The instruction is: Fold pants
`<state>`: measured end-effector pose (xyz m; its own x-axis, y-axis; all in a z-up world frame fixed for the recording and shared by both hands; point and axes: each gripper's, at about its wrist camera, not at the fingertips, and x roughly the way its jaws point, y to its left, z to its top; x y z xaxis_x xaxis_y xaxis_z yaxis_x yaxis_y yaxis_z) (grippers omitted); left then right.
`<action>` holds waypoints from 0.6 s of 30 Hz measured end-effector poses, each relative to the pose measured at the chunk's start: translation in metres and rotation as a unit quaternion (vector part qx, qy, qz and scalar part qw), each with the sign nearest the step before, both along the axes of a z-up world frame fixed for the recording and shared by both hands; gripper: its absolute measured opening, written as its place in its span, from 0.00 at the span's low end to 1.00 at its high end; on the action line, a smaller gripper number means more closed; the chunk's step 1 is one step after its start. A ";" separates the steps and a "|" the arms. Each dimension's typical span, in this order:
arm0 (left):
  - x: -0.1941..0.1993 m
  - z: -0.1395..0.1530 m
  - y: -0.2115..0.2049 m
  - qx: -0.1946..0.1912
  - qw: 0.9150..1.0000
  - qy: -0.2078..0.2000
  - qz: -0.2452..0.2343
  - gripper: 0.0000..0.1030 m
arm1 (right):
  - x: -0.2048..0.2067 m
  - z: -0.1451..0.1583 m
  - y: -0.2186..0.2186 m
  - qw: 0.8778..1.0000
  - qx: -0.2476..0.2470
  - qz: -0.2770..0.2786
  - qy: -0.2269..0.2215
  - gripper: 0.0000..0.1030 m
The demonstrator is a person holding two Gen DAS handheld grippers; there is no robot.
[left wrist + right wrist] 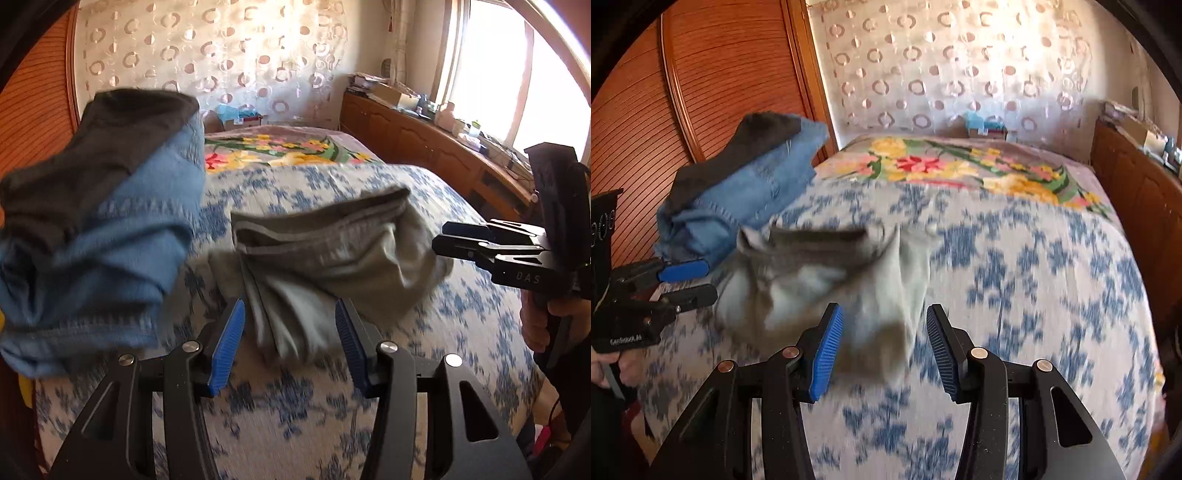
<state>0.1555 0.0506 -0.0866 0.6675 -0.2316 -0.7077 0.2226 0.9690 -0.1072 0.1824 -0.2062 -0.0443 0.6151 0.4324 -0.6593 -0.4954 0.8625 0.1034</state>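
Both my tongs, left gripper point(290, 339) and right gripper point(884, 341), stand open, holding nothing. Just ahead of them, gray pants point(332, 251) lie bunched, blurred, seemingly on the bedspread point(1034, 277); folded jeans point(110, 240) sit left.

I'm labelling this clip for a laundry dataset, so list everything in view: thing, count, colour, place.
Grey fabric pants: one, grey, crumpled mid-bed, blurred.
Blue denim jeans stack: one pile, blue with a dark garment on top, left edge of bed.
Blue-and-white floral bedspread: one, covers the near bed.
Flowered blanket: one, yellow, red and green, far end of bed.
Ring-patterned curtain: one, cream, behind the bed.
Wooden cabinet: one, brown, under the window, cluttered top.
Slatted wooden door: brown, left.
Left gripper: black, blue pads, open, over the pants.
Right gripper: same, open.
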 end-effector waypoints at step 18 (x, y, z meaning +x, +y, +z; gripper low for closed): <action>0.007 -0.021 -0.004 0.002 0.999 0.034 -0.017 0.21 | 0.009 -0.023 -0.001 0.998 0.020 0.032 0.049 0.28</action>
